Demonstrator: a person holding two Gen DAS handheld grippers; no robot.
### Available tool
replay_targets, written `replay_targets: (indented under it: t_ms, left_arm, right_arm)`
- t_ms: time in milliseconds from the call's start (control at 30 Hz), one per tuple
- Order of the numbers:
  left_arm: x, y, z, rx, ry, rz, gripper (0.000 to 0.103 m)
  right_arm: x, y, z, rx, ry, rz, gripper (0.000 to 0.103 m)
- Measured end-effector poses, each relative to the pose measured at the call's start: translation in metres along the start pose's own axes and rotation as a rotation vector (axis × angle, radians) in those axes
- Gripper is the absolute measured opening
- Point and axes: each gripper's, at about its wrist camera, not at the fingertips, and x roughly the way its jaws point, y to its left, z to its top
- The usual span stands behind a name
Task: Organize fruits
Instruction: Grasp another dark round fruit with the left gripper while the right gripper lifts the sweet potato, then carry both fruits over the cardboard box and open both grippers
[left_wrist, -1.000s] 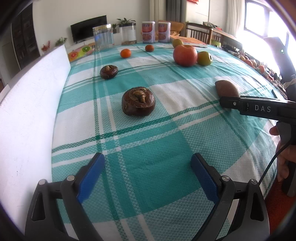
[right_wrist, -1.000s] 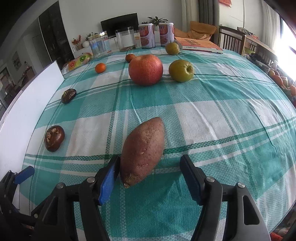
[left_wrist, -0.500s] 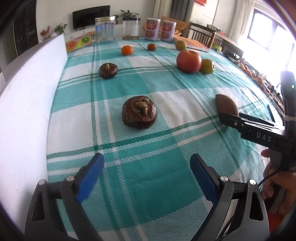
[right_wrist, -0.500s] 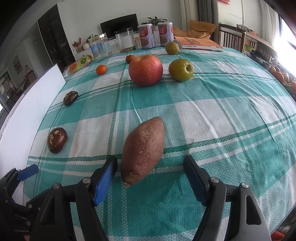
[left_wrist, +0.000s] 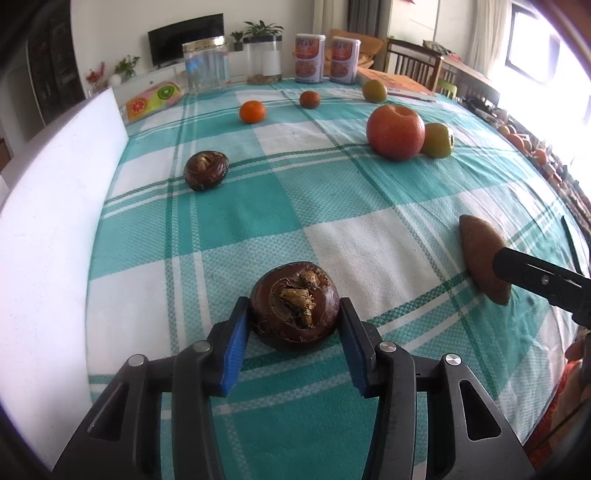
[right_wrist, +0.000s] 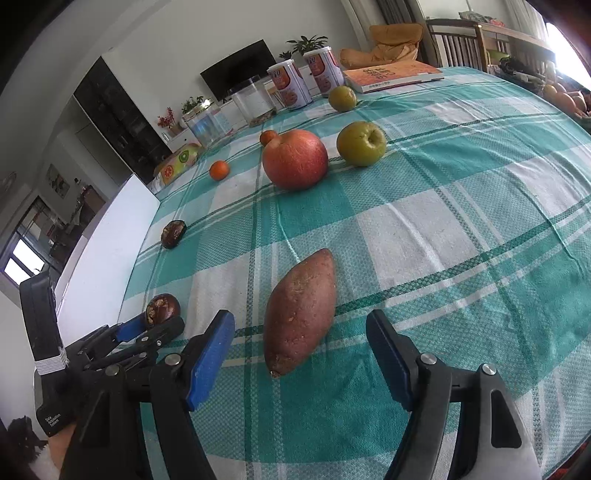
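Checked tablecloth; left gripper seemingly around mangosteen.

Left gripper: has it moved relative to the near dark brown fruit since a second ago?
Yes. The left gripper has advanced toward the near dark brown fruit, which lay well ahead of it; its blue pads now flank and touch the fruit.
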Motion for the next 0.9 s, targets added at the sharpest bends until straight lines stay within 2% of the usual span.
replay_targets:
  t_ms: [100, 133, 167, 200, 333, 400, 500, 600, 733, 900]
  left_arm:
    - [-0.012, -0.006, -0.009, 0.007, 0.008, -0.042, 0.048]
    - [-0.016, -0.008, -0.011, 0.01, 0.011, -0.058, 0.048]
    - [-0.021, -0.01, -0.013, 0.013, 0.014, -0.076, 0.048]
    - [-0.027, -0.011, -0.014, 0.016, 0.017, -0.094, 0.048]
    - [-0.064, -0.009, -0.023, 0.04, 0.018, -0.151, 0.048]
    - [-0.09, -0.004, -0.028, 0.032, 0.015, -0.204, 0.048]
    - [-0.132, 0.011, -0.031, 0.001, -0.009, -0.283, 0.048]
    - [-0.165, 0.036, -0.029, -0.057, -0.065, -0.298, 0.048]
    - [-0.186, 0.091, -0.022, -0.195, -0.117, -0.255, 0.048]
    - [-0.185, 0.167, -0.033, -0.344, -0.128, -0.07, 0.048]
  right_arm:
    - [0.017, 0.007, 0.009, -0.005, 0.097, -0.061, 0.073]
    - [0.023, 0.008, 0.011, 0.002, 0.13, -0.079, 0.07]
    - [0.025, 0.011, 0.014, -0.016, 0.136, -0.117, 0.059]
    - [0.027, 0.011, 0.016, -0.037, 0.158, -0.147, 0.043]
    - [0.02, -0.001, 0.012, 0.0, 0.198, -0.114, 0.042]
    - [0.011, -0.016, 0.006, 0.119, 0.202, -0.011, 0.042]
    - [0.0, -0.034, -0.005, 0.316, 0.193, 0.239, 0.042]
    - [-0.008, -0.018, -0.002, 0.368, 0.174, 0.4, 0.042]
    - [-0.014, 0.051, 0.014, 0.293, 0.185, 0.56, 0.042]
    - [-0.001, 0.184, 0.013, 0.081, 0.269, 0.689, 0.042]
